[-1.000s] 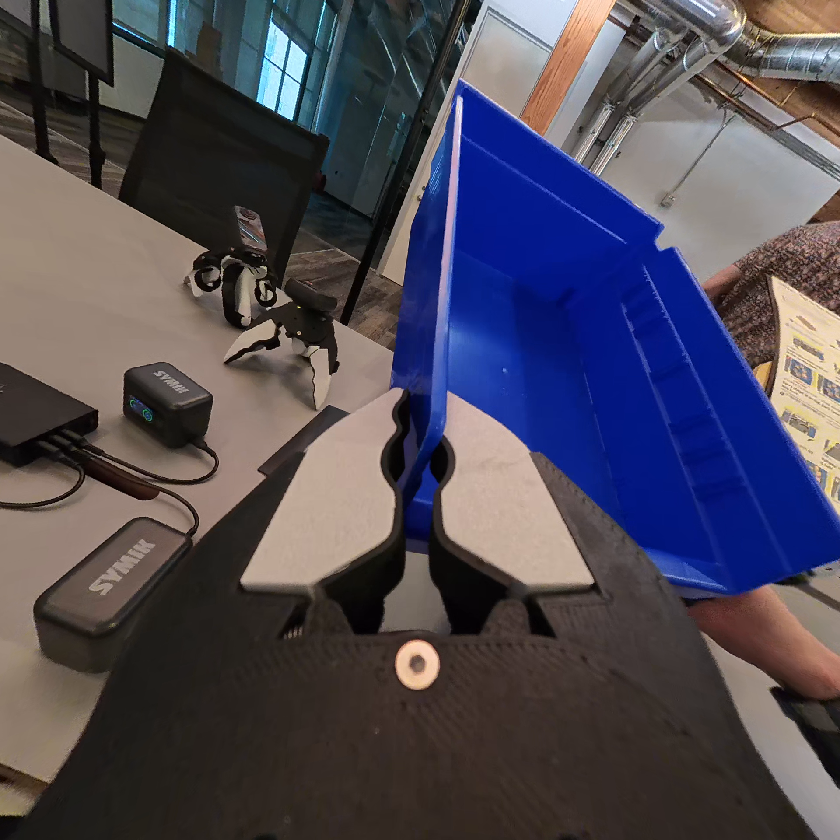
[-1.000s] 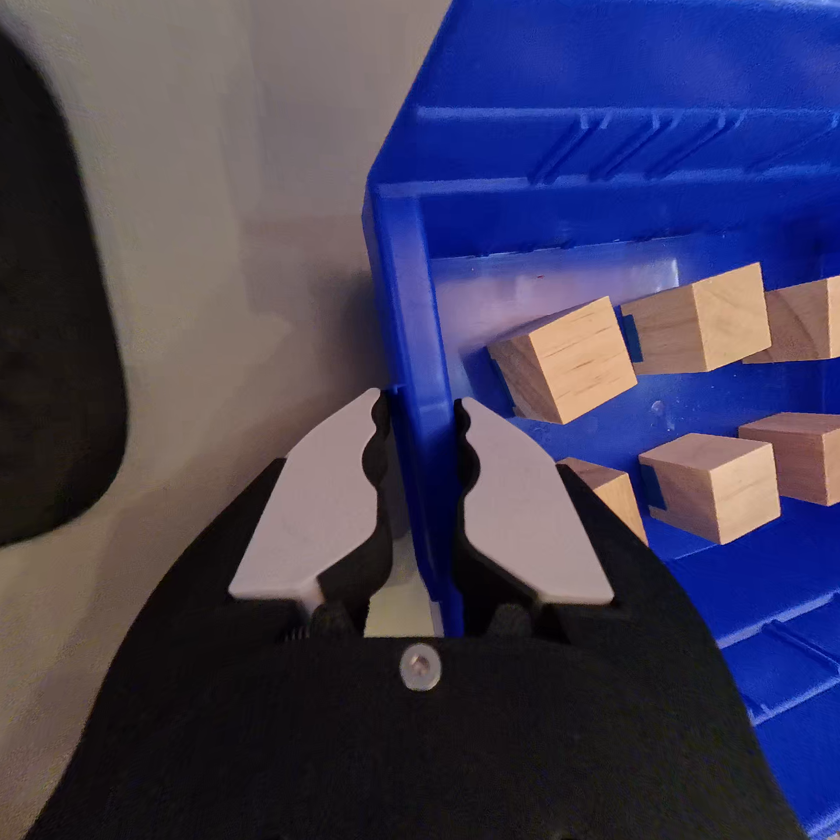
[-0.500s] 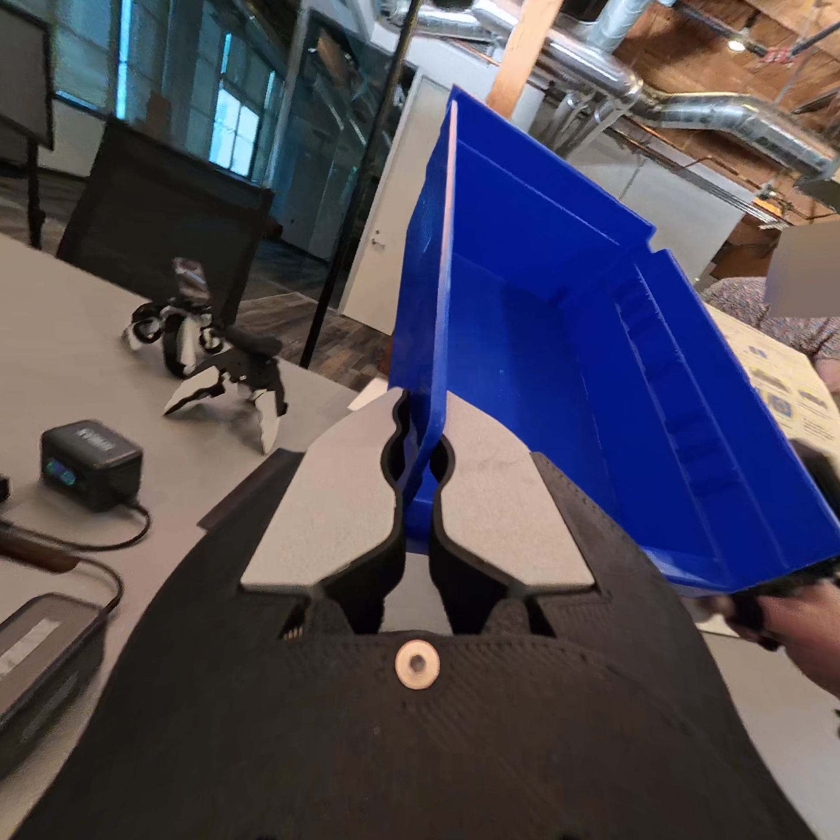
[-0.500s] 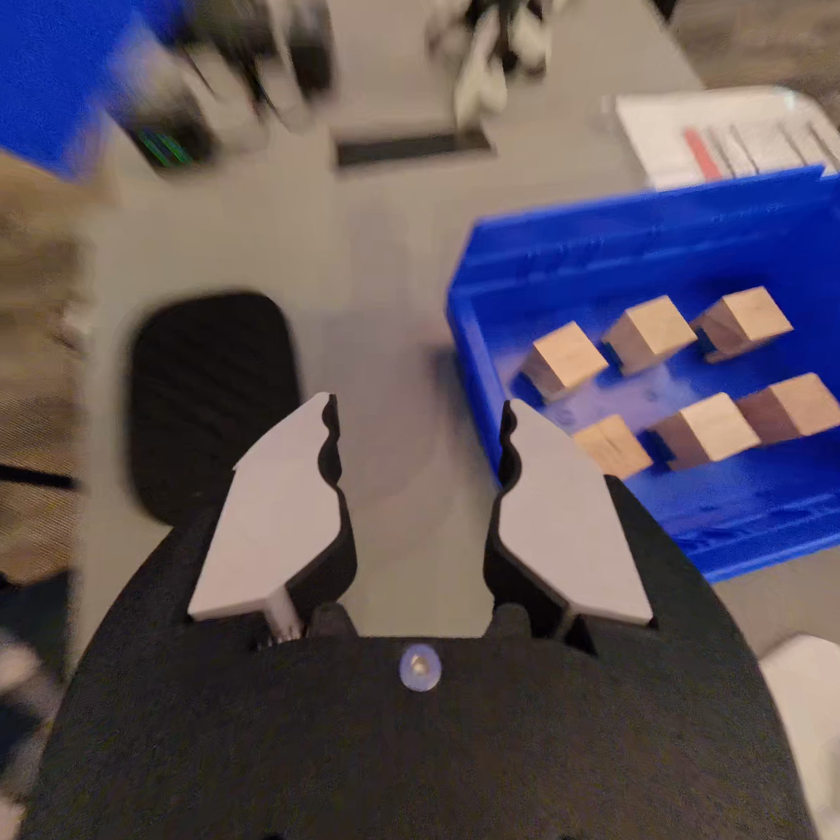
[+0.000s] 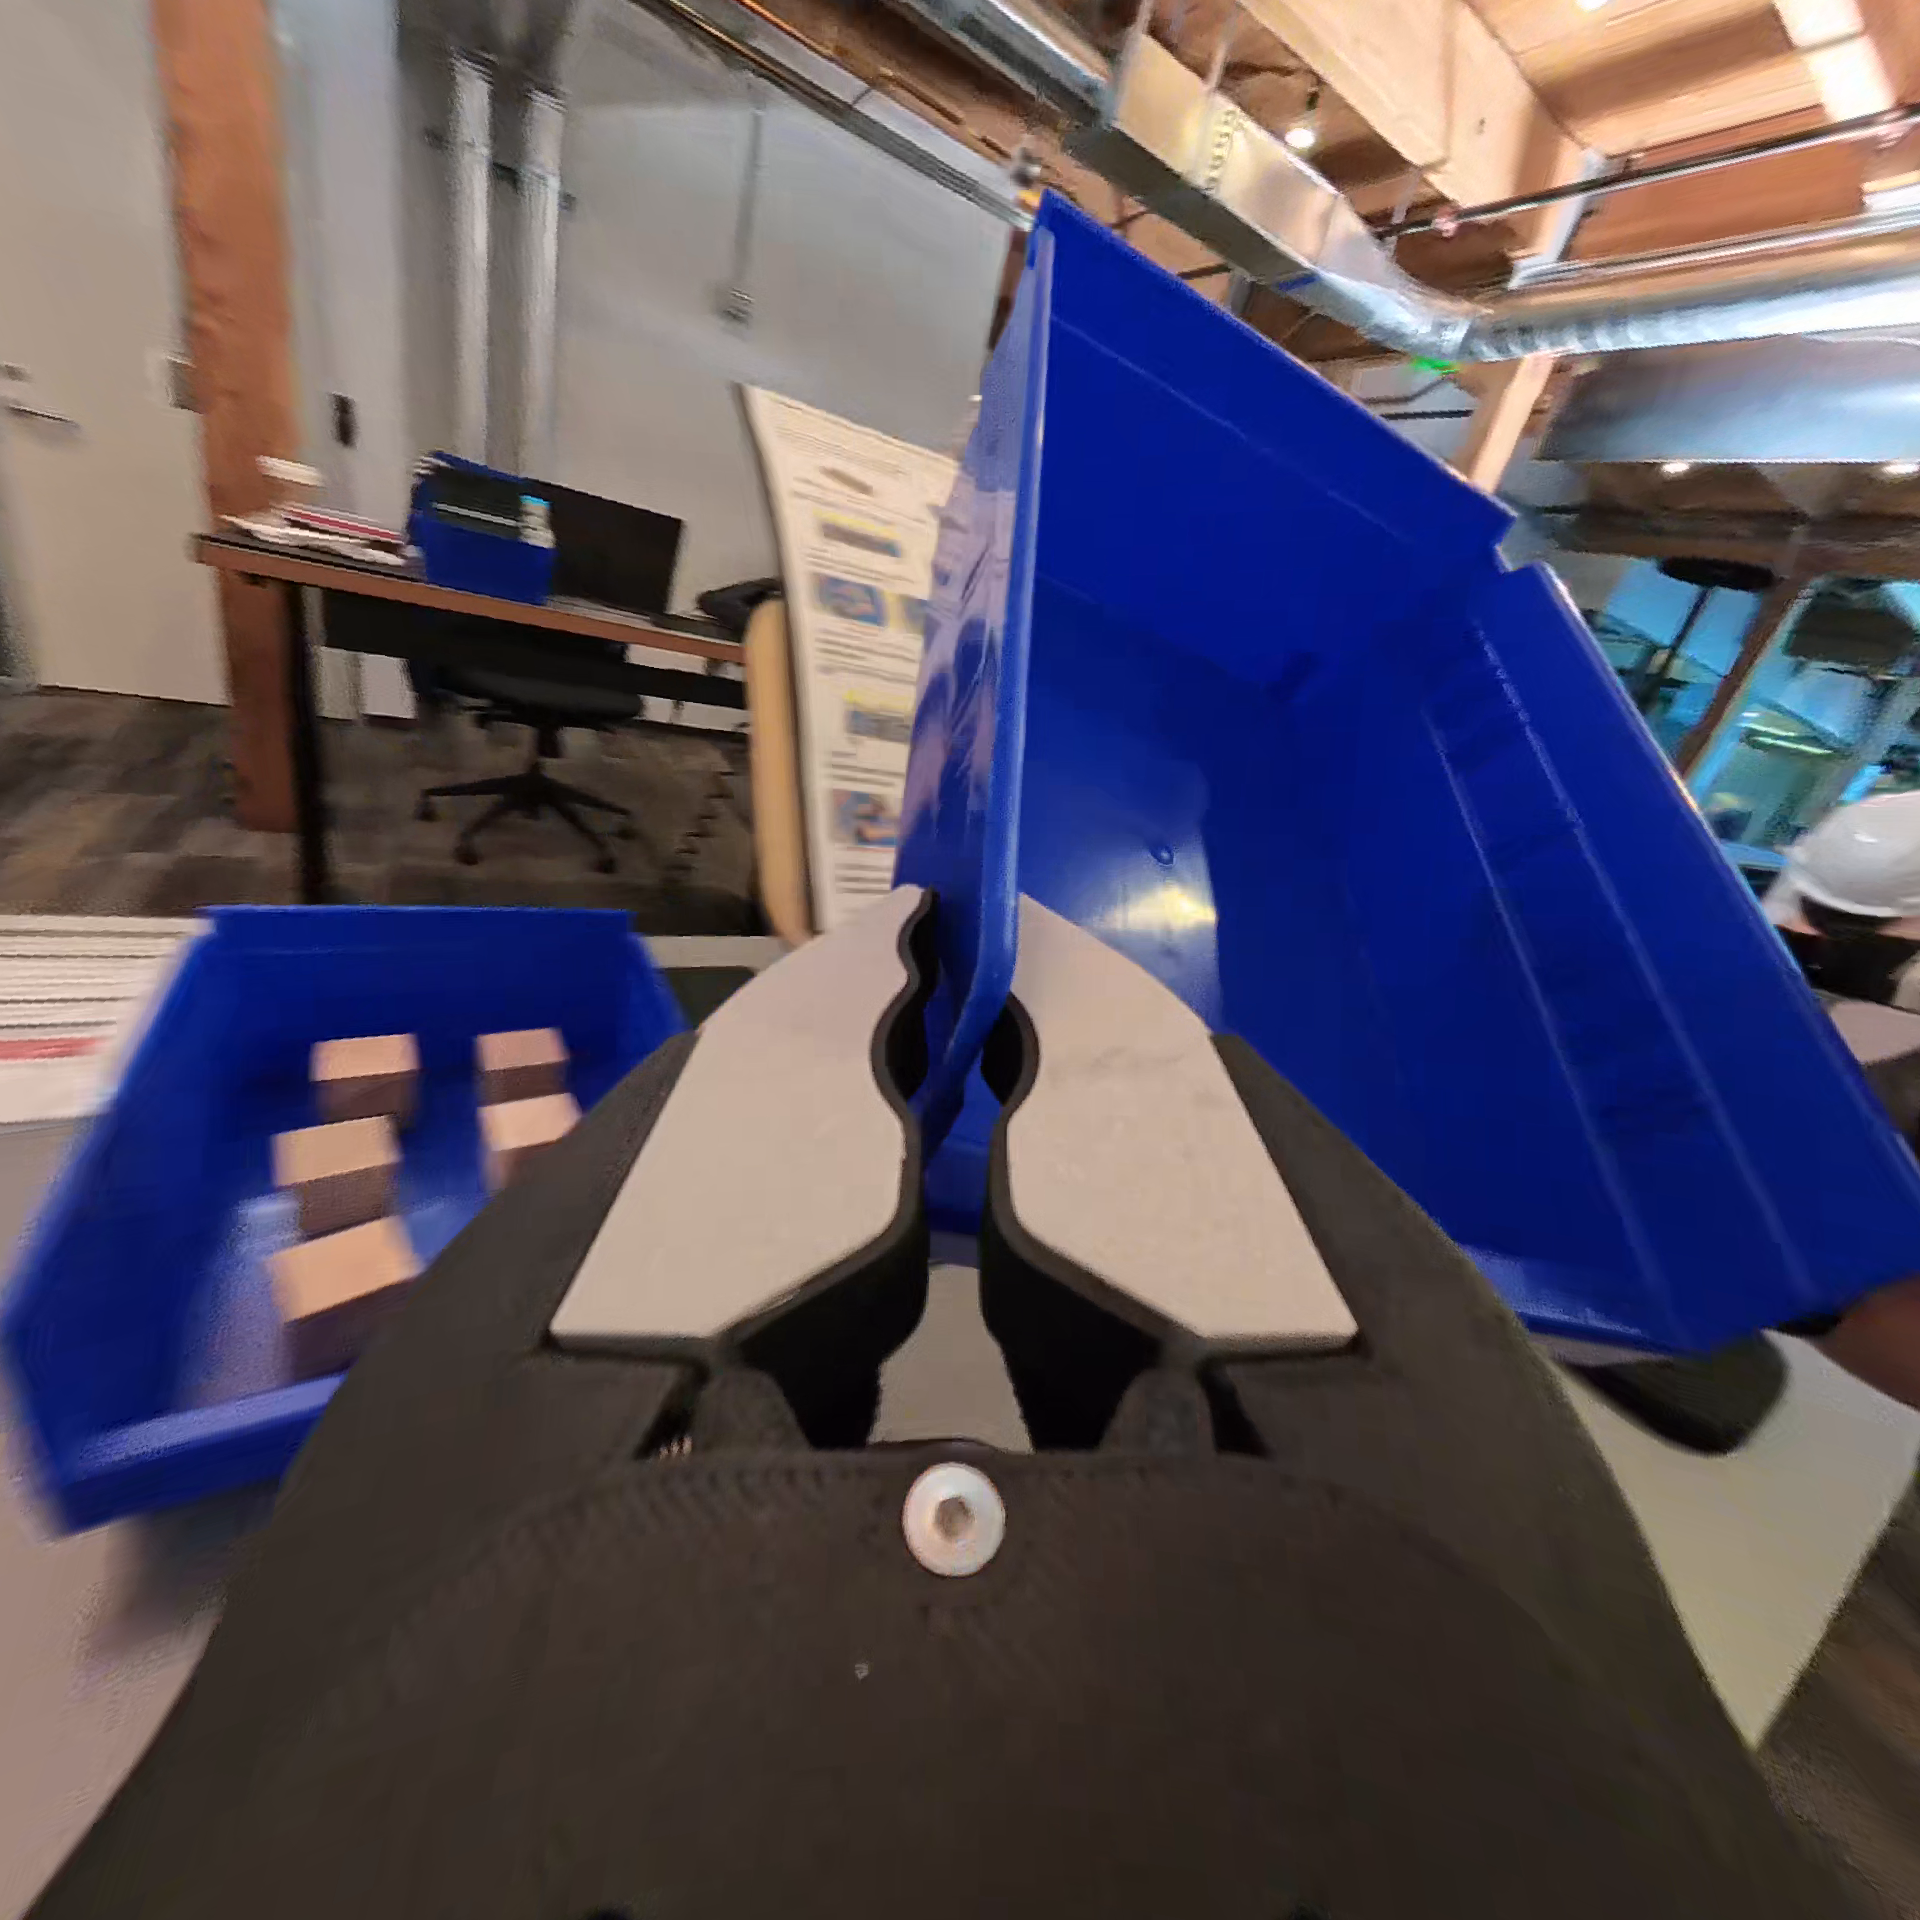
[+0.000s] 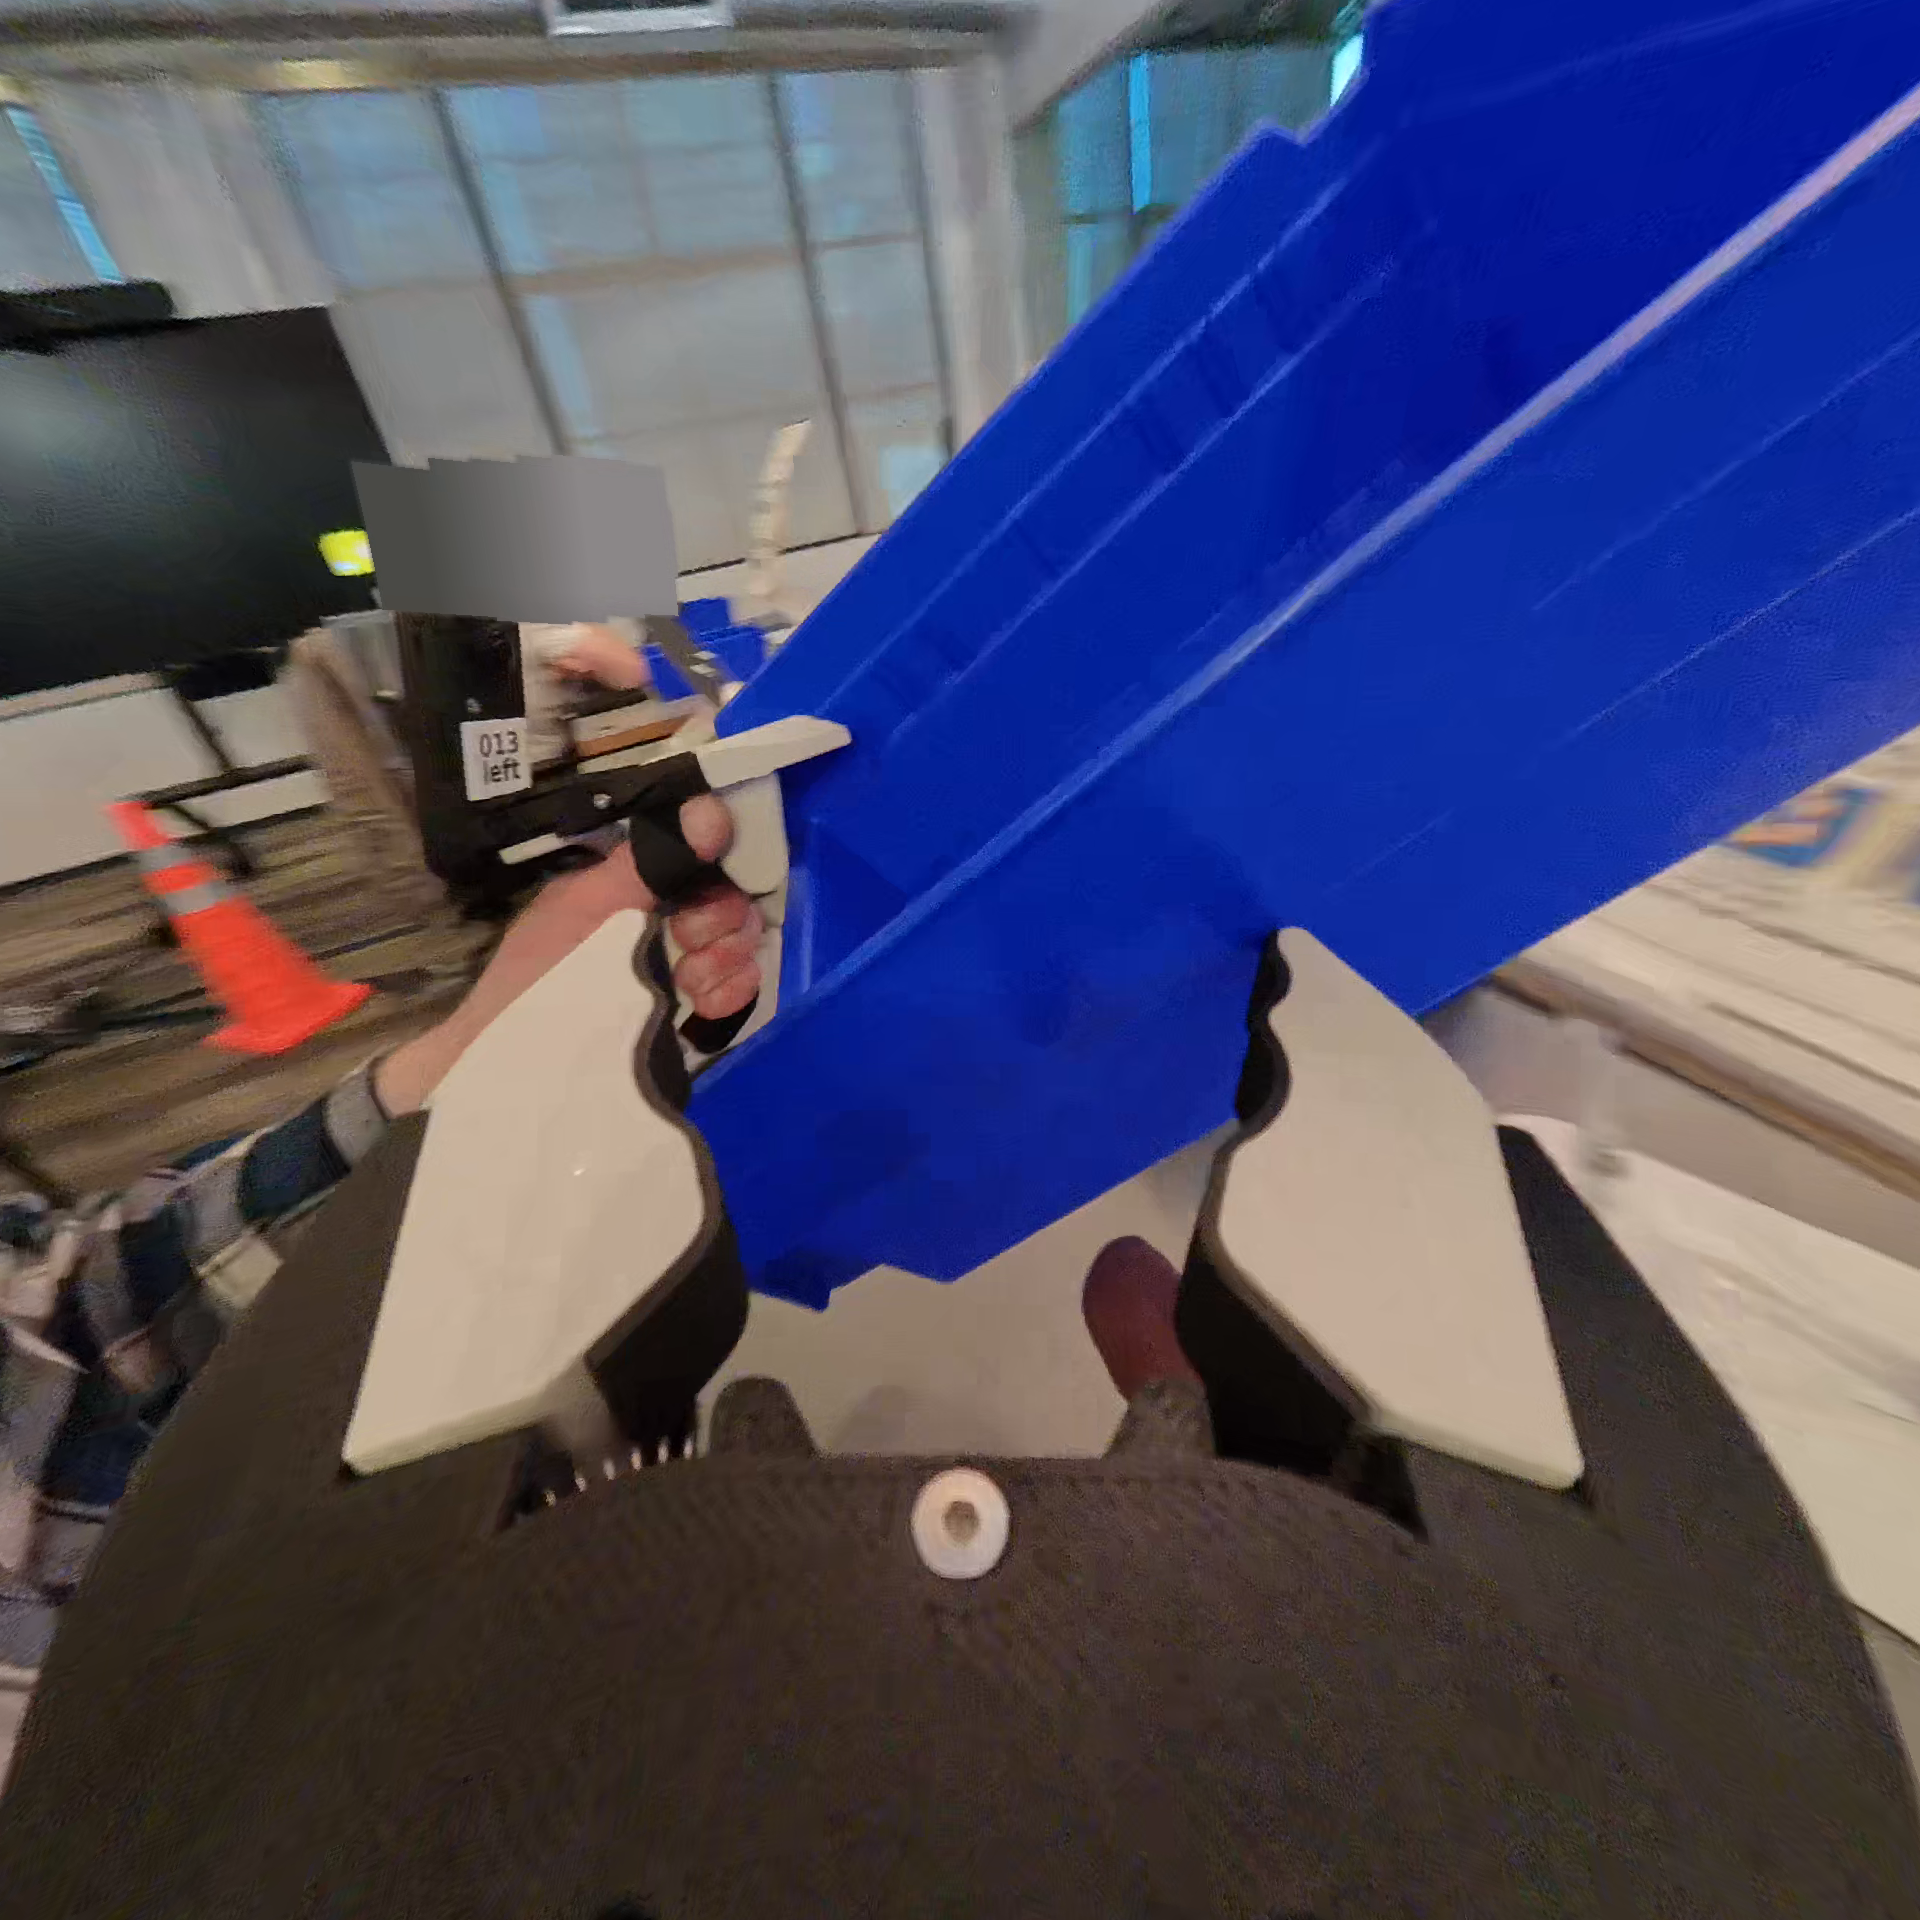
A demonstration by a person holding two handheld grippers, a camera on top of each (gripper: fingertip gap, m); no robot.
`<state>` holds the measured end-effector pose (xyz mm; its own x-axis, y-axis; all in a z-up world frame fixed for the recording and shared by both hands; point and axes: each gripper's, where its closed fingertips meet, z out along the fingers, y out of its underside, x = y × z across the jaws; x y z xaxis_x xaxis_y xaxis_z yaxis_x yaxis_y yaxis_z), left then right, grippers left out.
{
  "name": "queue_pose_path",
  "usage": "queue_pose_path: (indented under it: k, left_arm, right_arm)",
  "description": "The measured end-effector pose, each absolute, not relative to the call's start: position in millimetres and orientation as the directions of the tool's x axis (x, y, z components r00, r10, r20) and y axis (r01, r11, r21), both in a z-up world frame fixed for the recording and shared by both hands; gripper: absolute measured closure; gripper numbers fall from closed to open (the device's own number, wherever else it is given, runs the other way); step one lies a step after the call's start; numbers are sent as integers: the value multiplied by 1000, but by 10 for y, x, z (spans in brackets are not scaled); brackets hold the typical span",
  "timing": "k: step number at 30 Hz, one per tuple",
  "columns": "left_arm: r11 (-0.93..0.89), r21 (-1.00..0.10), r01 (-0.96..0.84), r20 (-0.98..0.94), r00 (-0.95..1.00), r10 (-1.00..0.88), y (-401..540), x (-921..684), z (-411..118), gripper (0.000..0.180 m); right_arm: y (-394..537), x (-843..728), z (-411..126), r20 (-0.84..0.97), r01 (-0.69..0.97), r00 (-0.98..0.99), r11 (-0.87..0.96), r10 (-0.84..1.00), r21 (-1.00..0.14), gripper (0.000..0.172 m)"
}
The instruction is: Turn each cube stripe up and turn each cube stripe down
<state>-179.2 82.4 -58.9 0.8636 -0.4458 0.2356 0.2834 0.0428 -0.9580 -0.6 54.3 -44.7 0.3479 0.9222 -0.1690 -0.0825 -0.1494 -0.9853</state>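
Ceiling: you have exposed timber beams (image 5: 1475, 94) and silver ducting (image 5: 1351, 281) overhead.
Wall: pale grey (image 5: 644, 260).
Floor: dark patterned carpet (image 5: 135, 790).
Furniture: wooden desk (image 5: 457, 597), black office chair (image 5: 530, 717).
Windows: tall glazed panels (image 6: 665, 260) ahead of you.
Extras: orange traffic cone (image 6: 234, 935).

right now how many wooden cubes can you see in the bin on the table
5, blurred, in the blue bin on the table: left column at rear, middle, front; right column at rear, middle. The left gripper may hide more.

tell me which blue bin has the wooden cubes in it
The low blue bin resting on the table, left in the left wrist view; the lifted bin is empty.
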Motion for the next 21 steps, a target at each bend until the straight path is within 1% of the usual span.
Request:
queue_pose_path:
  k: [1,5,6,7,11,17,21]
  left_arm:
    - [32,-953,301,250,843,-476,869,-1539,-584,174]
    - [-14,-945,328,267,743,-614,1007,-565,-610,174]
    - [-29,-945,325,267,718,-642,1036,-314,-634,174]
    - [-42,-949,313,261,701,-664,1070,-71,-673,174]
    - [-105,-956,275,261,627,-734,1236,761,-905,174]
    - [-288,-924,252,382,535,-754,1463,1617,-1464,175]
    - [-411,-880,236,472,517,-714,1613,1922,-1870,173]
  right_arm:
    - [538,212,-433,-143,-88,405,-117,903,-989,63]
    - [435,1106,-421,-78,-95,592,-27,802,-995,72]
    - [416,1320,-443,-71,-90,639,-18,766,-996,70]
    - [394,1522,-465,-85,-101,673,-22,735,-995,68]
    - [372,2250,-661,-176,-170,769,-69,614,-983,69]
    - [471,2990,-1027,-289,-261,819,-127,495,-957,69]
    - [691,3296,-1320,-377,-303,808,-230,452,-925,69]
